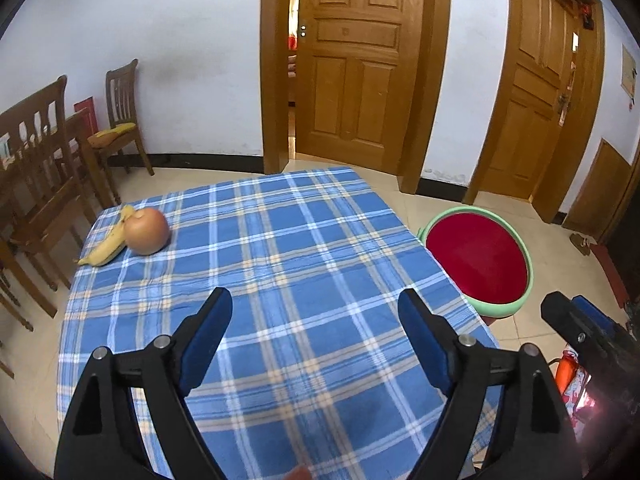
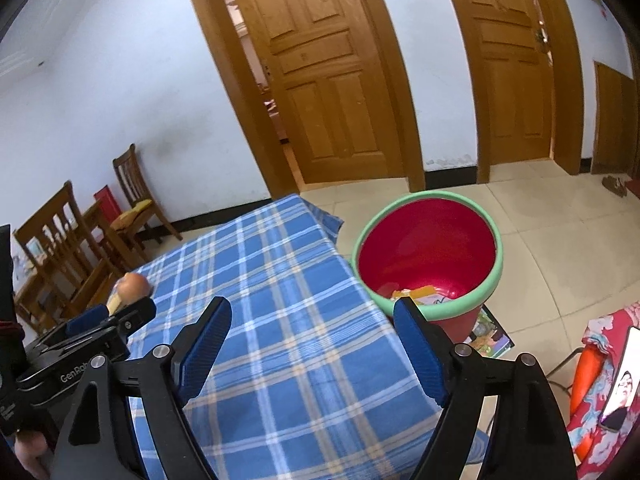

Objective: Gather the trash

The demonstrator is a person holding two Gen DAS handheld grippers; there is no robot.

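Observation:
A yellow banana peel [image 1: 107, 246] lies against a round apple [image 1: 146, 231] at the far left corner of the blue plaid table [image 1: 280, 264]. My left gripper [image 1: 316, 312] hovers over the table's near half, open, nothing between its blue pads. A red bin with a green rim [image 2: 430, 256] stands on the floor beside the table's right edge, with some yellow and white scraps [image 2: 420, 294] at its bottom. My right gripper [image 2: 312, 316] is open and empty above the table's right edge, next to the bin. The apple [image 2: 134, 285] shows in the right wrist view too, behind the left gripper's finger [image 2: 132, 314].
Wooden chairs [image 1: 44, 160] stand left of the table. Two wooden doors [image 1: 352, 60] are in the far wall across tiled floor. A colourful booklet [image 2: 490, 334] lies on the floor by the bin. A red patterned cloth and a phone [image 2: 620, 384] sit at right.

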